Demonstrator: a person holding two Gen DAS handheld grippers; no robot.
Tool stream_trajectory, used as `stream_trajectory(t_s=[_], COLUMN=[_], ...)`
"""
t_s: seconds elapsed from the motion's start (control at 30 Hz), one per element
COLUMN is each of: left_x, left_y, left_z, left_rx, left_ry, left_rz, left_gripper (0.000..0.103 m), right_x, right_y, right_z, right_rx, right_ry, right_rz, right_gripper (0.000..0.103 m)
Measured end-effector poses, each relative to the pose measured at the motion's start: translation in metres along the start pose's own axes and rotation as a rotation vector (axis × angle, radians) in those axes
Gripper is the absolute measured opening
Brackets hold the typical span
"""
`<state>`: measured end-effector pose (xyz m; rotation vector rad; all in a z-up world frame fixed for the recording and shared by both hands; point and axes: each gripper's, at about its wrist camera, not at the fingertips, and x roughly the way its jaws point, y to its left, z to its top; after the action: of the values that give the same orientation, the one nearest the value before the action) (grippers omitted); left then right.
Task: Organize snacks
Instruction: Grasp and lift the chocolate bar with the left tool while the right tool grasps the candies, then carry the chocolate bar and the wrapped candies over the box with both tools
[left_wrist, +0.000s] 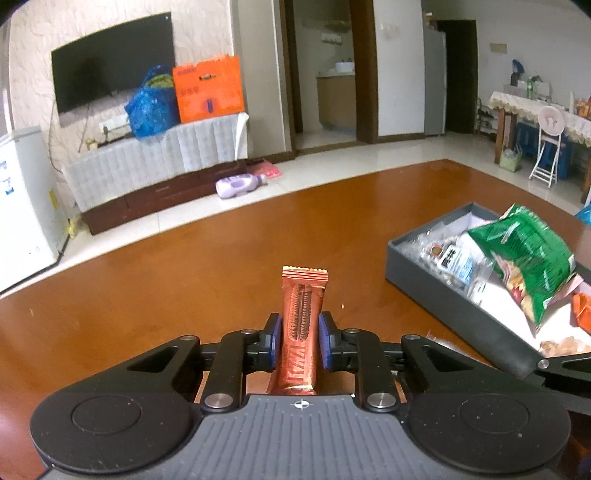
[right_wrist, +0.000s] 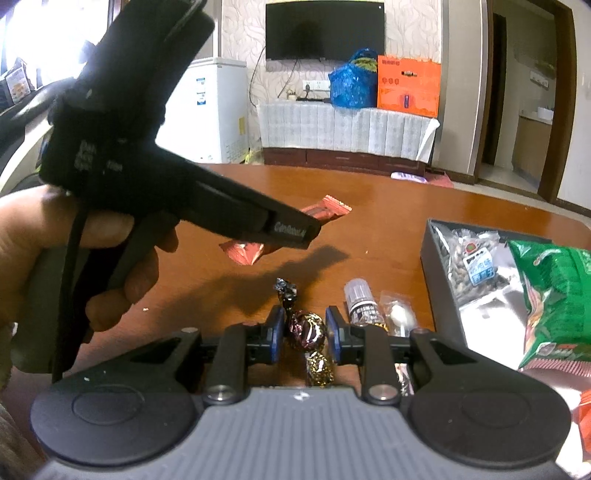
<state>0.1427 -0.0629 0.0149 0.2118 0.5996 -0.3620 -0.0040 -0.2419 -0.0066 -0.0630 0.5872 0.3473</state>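
Copper-red foil snack bar stands upright, pinched in left jaws; right jaws pinch a foil candy.

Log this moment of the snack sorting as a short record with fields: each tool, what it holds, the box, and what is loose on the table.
left tool: shut on a copper-red wafer bar, lifted above the table
right tool: closed around a dark foil-wrapped candy
box: grey box holds a green snack bag and a clear nut packet
loose on table: gold foil candy, small bottle, red wrapper
table: brown wood
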Motion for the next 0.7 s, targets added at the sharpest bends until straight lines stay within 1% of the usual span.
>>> stream_trajectory(t_s=[0.13, 0.27, 0.37, 0.47, 0.6, 0.67, 0.7], left_x=[-0.013, -0.021, -0.026, -0.029, -0.029, -0.029, -0.03], left_y=[-0.005, -0.011, -0.016, -0.021, -0.031, -0.038, -0.043], left_z=[0.01, 0.019, 0.026, 0.031, 0.032, 0.032, 0.032], left_rx=[0.002, -0.018, -0.041, -0.072, -0.104, -0.102, -0.096], left_ry=[-0.03, -0.066, -0.087, -0.103, -0.105, -0.093, -0.1], left_rz=[0.008, 0.004, -0.002, -0.028, -0.068, -0.097, -0.111], left_gripper=[0.023, 0.023, 0.023, 0.023, 0.023, 0.023, 0.023], right_x=[-0.011, -0.029, -0.046, -0.066, -0.088, -0.097, -0.1], right_y=[-0.003, -0.013, -0.023, -0.043, -0.077, -0.093, -0.101], right_z=[0.003, 0.01, 0.017, 0.02, 0.022, 0.02, 0.018], right_rx=[0.01, 0.018, 0.02, 0.027, 0.072, 0.095, 0.105], right_ry=[-0.025, -0.055, -0.091, -0.123, -0.136, -0.136, -0.131], right_rz=[-0.003, -0.015, -0.06, -0.118, -0.194, -0.229, -0.246], right_gripper=[0.025, 0.025, 0.025, 0.025, 0.025, 0.025, 0.025])
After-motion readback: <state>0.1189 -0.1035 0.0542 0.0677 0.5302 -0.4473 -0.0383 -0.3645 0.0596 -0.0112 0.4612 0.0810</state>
